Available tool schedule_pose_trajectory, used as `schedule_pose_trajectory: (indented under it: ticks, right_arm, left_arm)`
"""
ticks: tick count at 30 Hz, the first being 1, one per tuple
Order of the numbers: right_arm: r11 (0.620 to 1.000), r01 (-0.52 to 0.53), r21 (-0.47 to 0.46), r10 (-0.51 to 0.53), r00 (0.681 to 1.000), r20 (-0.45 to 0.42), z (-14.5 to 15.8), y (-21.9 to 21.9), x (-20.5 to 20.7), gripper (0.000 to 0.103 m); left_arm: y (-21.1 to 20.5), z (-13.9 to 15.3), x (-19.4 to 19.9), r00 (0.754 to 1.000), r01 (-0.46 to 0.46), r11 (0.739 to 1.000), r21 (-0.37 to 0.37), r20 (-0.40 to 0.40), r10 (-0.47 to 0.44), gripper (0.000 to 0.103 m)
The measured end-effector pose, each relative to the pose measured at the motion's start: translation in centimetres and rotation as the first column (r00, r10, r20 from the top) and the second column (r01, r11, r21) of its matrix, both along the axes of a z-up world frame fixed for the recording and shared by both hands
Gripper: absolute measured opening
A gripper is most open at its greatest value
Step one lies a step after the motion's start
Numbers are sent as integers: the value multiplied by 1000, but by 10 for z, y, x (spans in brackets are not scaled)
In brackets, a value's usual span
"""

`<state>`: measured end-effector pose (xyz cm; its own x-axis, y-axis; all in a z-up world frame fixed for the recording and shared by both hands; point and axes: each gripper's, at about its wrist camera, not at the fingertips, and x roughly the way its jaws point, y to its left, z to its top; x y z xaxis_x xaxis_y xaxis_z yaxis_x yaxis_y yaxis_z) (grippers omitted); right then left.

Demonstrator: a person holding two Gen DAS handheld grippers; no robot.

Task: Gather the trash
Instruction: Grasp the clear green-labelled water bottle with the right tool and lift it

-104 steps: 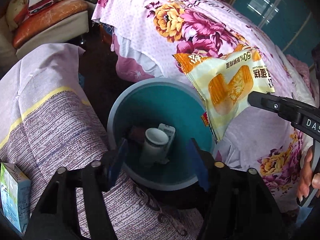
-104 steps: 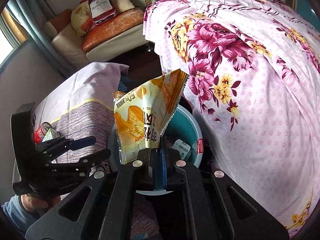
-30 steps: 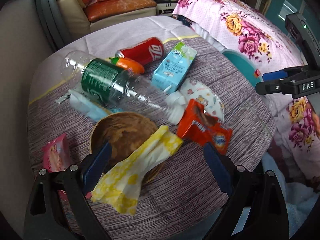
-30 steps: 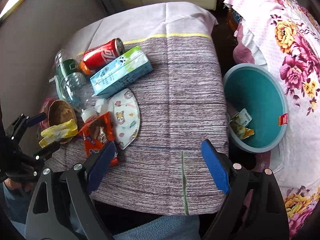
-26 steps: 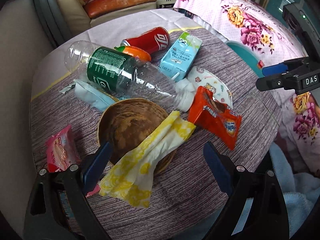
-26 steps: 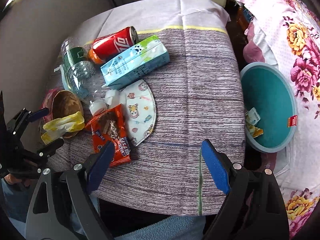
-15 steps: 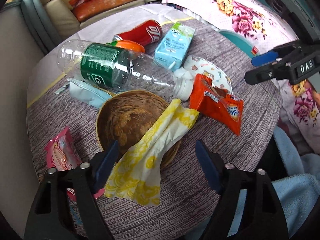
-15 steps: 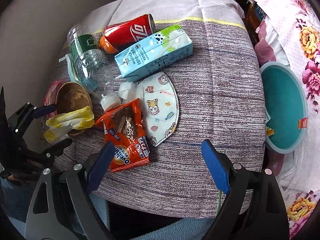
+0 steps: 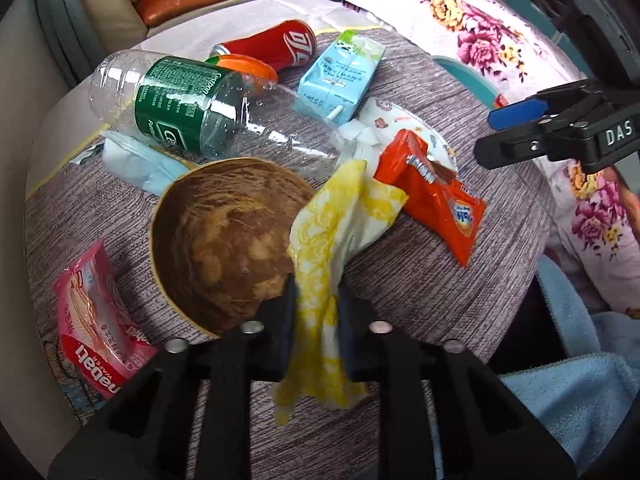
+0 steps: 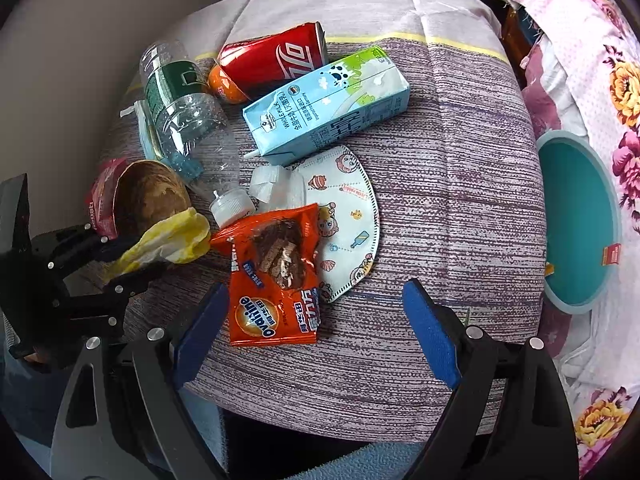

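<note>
Black gripper (image 10: 316, 332) frames w/ blue pads, silver screws.
</note>
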<state>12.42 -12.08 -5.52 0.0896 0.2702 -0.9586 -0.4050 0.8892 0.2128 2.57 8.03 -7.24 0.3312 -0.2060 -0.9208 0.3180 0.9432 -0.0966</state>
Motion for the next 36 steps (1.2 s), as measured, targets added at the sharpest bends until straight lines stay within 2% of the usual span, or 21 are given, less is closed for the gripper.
schedule_pose_trajectory:
  ticks: [4, 7, 11, 16, 19, 25, 32, 36]
  right_arm:
    - [1000, -12, 13, 12, 1000, 6, 3, 7, -1, 84]
    - [999, -25, 29, 25, 1000, 4, 5, 16, -2, 84]
    - [998, -54, 35, 54, 999, 5, 4, 34, -1, 84]
    - [995, -99, 32, 98, 995, 32, 11, 63, 13, 84]
    - [990, -137, 27, 135, 988, 76, 19, 87, 29, 84]
    - [975, -224, -5, 222, 966, 129, 22, 133, 57, 84]
    - [935, -347, -81, 354, 928, 113, 7, 183, 73, 76]
    - [925, -369, -85, 377, 921, 101, -3, 198, 79, 75]
  left_arm:
    - [19, 19, -3, 996, -86, 994, -74, 23, 88, 11]
    - [43, 43, -9, 984, -156, 977, -145, 65, 166, 11]
    - [71, 61, -11, 954, -255, 954, -155, 121, 274, 11]
    - [102, 58, 0, 911, -376, 909, -182, 109, 398, 11]
    - [117, 60, 7, 884, -422, 878, -224, 112, 453, 11]
    - [147, 60, 19, 842, -488, 825, -283, 96, 531, 11]
    - [170, 51, 25, 821, -521, 794, -314, 69, 566, 11]
    - [181, 47, 25, 815, -532, 784, -320, 56, 576, 11]
